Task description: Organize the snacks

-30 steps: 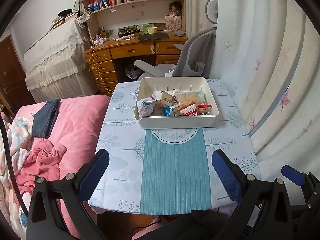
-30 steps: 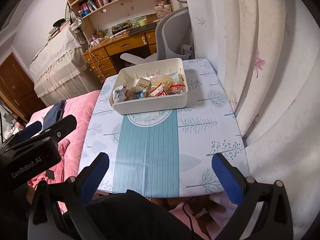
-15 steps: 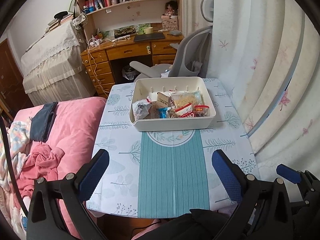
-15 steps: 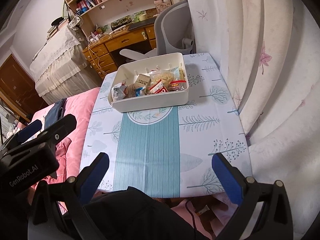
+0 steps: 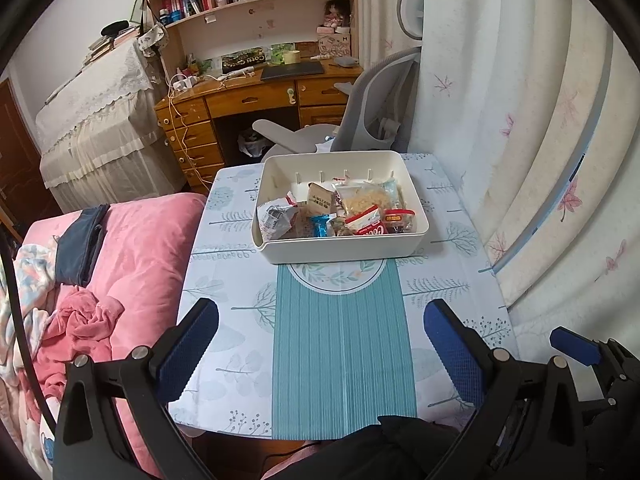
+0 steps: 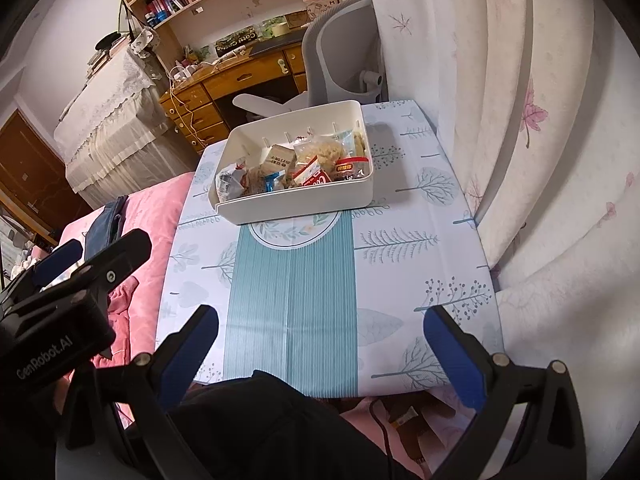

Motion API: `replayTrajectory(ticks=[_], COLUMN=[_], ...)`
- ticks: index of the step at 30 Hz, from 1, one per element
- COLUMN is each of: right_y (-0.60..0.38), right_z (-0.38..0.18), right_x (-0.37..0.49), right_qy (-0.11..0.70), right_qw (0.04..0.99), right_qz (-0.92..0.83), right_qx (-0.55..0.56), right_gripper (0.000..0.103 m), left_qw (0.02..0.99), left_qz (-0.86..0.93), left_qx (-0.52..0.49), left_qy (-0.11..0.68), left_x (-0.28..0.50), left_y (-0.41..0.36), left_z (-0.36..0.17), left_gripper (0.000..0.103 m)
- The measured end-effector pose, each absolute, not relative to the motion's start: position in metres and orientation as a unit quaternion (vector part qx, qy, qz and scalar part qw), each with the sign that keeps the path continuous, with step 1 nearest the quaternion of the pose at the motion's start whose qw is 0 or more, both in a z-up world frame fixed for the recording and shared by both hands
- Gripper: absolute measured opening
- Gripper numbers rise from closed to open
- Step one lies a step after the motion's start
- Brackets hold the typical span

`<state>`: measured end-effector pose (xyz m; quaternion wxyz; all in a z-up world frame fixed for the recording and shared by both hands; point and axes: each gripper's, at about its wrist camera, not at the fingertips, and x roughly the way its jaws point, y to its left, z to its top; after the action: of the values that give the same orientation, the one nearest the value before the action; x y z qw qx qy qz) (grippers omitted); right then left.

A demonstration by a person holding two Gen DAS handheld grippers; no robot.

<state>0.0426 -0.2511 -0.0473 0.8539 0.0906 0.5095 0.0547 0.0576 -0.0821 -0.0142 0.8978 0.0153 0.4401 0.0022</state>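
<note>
Both claws hang released and empty over the near table edge: left gripper [image 5: 320, 346], right gripper [image 6: 320, 350]. Well ahead of each, the white bin [image 5: 340, 246] holds the snacks [image 5: 338, 212], untouched.

One cream rectangular plastic bin [image 5: 344, 246] sits on one patterned cloth-covered surface [image 5: 340, 340]. It holds several wrapped snack packets [image 5: 360, 208], too heaped to count exactly. One grey swivel chair [image 5: 372, 120] stands behind.
</note>
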Motion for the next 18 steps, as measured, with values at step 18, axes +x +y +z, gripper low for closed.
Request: replayTrajectory(ticks=[18], right_y=[-0.2512], right_z=[-0.0468], right_x=[0.0438], right_qy=[0.51], right_qw=[0.853], right_qz=[0.055], right_qx=[0.091], right_gripper=[0.103], left_qw=[0.897], left_qz=[-0.003], left_qx=[0.015], left_qy=[0.443], left_x=[0.0631], left_y=[-0.083], left_z=[-0.0175], left_gripper=[0.102])
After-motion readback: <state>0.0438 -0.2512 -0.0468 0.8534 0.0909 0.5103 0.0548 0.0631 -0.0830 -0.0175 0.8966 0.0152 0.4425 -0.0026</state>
